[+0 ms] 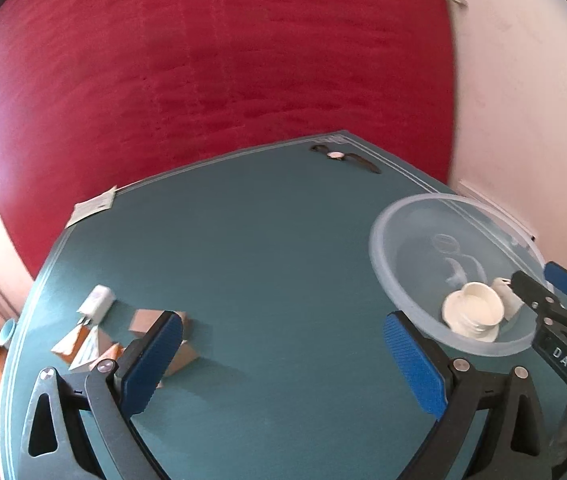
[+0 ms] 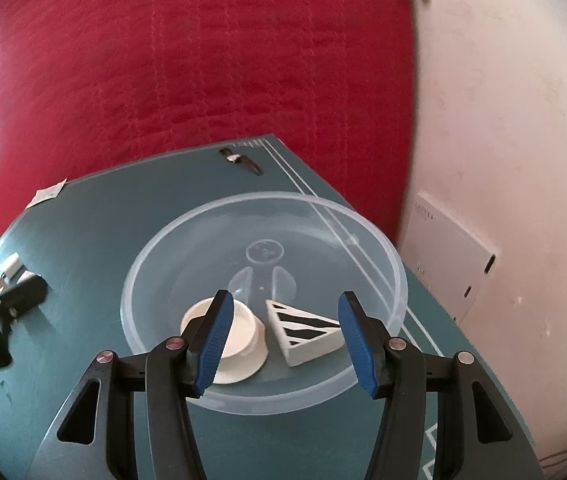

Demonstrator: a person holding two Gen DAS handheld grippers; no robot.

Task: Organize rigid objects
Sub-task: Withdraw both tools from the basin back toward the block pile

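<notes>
Blocks and small hard pieces are what I am sorting into the clear plastic bowl point(image 2: 363, 236) on the teal table point(image 1: 267, 240). Two are already in it: a white round lid-like piece point(image 2: 239, 328) and a white wedge with black stripes point(image 2: 303, 332), lying just beside each other on the bowl's floor. My right gripper point(image 2: 283, 340) hangs over the bowl's near rim, jaws parted and empty, the wedge below and between them but untouched. My left gripper point(image 1: 283, 360) is spread wide over bare table, nothing in it. The rest waits at the table's left: tan, cardboard-coloured angular pieces point(image 1: 95, 344) in a loose heap and a small white box-like thing point(image 1: 97, 300) near them. I judge these light and stiff, so a modest squeeze should do. The sloped faces could slide out from my ribbed pads, so I would take each across two flat, parallel sides, low and near its middle.
</notes>
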